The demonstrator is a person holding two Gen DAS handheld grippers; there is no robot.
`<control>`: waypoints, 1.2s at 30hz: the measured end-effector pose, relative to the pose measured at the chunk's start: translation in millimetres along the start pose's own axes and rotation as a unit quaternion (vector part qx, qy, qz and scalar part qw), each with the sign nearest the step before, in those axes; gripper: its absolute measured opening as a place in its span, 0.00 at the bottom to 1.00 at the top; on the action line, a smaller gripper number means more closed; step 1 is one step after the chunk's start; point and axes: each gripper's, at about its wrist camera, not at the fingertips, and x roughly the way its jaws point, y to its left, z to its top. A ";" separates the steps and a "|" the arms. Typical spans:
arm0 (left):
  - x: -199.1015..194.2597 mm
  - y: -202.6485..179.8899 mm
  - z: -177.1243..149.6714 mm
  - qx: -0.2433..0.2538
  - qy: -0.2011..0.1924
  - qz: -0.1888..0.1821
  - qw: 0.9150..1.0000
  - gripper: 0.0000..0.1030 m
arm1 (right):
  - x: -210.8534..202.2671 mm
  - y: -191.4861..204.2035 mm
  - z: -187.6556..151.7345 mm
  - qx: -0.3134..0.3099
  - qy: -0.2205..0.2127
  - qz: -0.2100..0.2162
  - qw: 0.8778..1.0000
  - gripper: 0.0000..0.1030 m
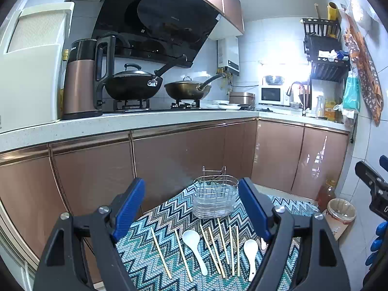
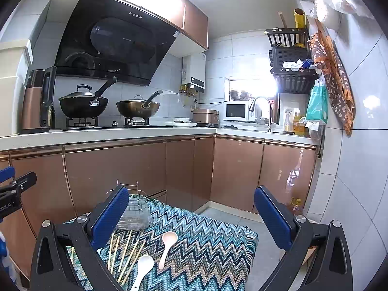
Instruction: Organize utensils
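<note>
Two grippers, left (image 1: 191, 203) and right (image 2: 191, 215), hover with jaws spread, holding nothing. Your bamboo chopsticks (image 1: 213, 252) and two white spoons (image 1: 194, 247) lie lengthwise ahead of the left jaws; beyond stands the wire caddy (image 1: 214, 198). Only the left view shows all the chopsticks.

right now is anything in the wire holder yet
No, the wire holder stands empty, while the chopsticks and spoons lie on the cloth.
</note>
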 end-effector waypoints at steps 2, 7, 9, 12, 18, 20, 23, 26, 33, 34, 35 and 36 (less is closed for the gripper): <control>1.3 0.2 -0.3 0.001 0.001 0.003 1.000 0.76 | 2.9 1.3 1.2 -0.003 -0.001 0.002 1.000 1.00; 6.5 1.8 2.0 0.002 0.001 0.010 1.000 0.76 | 10.9 3.3 1.9 -0.004 0.002 0.008 1.000 1.00; 9.0 1.8 3.4 0.003 0.001 0.010 1.000 0.76 | 13.7 2.9 3.5 -0.003 0.001 0.008 1.000 1.00; 12.7 -0.2 5.9 0.007 -0.002 0.009 1.000 0.76 | 16.0 -0.3 7.2 -0.001 -0.002 0.009 1.000 1.00; 20.8 -2.2 11.6 0.009 -0.006 0.003 1.000 0.76 | 19.0 -3.8 15.2 0.002 -0.012 0.009 1.000 1.00; 24.2 -1.8 13.3 0.010 -0.005 0.001 1.000 0.76 | 20.5 -5.2 18.6 0.004 -0.017 0.008 1.000 1.00; 29.4 -0.8 15.2 0.010 -0.005 0.002 1.000 0.76 | 23.3 -6.5 21.2 0.008 -0.022 0.008 1.000 1.00; 35.3 1.5 17.6 0.007 -0.006 0.007 1.000 0.76 | 27.6 -6.9 23.6 0.010 -0.023 0.011 1.000 1.00; 51.6 7.2 24.6 0.002 -0.004 0.021 1.000 0.76 | 43.1 -3.7 23.0 0.004 -0.015 0.021 1.000 1.00; 55.3 7.3 25.7 0.003 -0.001 0.022 1.000 0.76 | 46.2 -3.6 22.1 0.004 -0.013 0.023 1.000 1.00; 57.8 6.9 25.7 0.003 0.001 0.022 1.000 0.76 | 49.0 -4.4 21.7 0.005 -0.010 0.026 1.000 1.00; 60.9 6.5 25.6 0.004 0.003 0.022 1.000 0.76 | 53.7 -4.9 20.8 0.008 -0.005 0.032 0.999 1.00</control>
